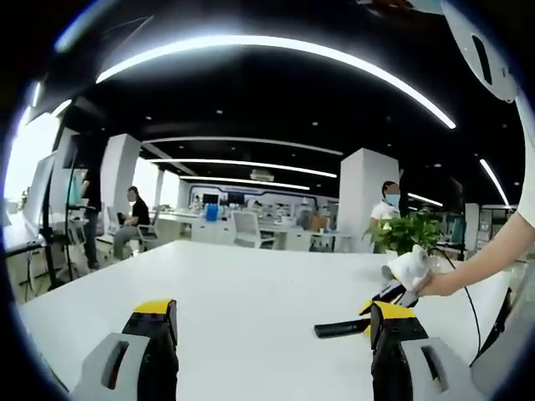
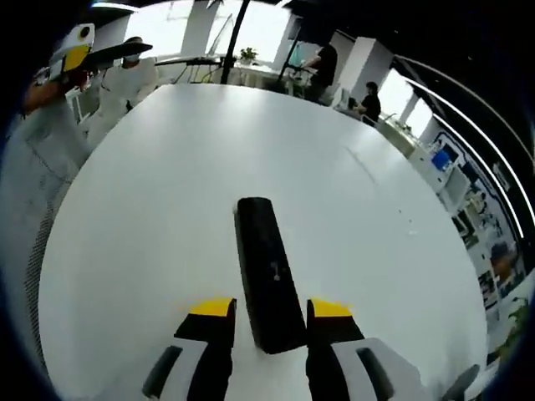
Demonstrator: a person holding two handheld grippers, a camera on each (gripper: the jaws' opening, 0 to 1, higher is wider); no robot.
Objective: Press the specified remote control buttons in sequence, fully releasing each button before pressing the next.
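A black remote control (image 2: 266, 271) lies flat on the white table (image 2: 167, 184), pointing away from me. Its near end sits between the jaws of my right gripper (image 2: 272, 324), whose yellow-tipped fingers (image 2: 213, 322) press in on both sides of it. In the left gripper view the same remote control (image 1: 338, 328) lies low on the right, with the right gripper (image 1: 386, 302) at its end and a hand (image 1: 435, 284) behind it. My left gripper (image 1: 272, 322) hovers over the bare table (image 1: 251, 284), jaws wide apart and nothing between them. The left gripper (image 2: 79, 52) is also seen far off at upper left.
A potted plant (image 1: 405, 232) stands at the table's far right side. People sit and stand at desks beyond the table (image 1: 134, 213). A person in white (image 2: 125, 83) is by the table's far edge. A black cable (image 1: 468, 292) trails near the hand.
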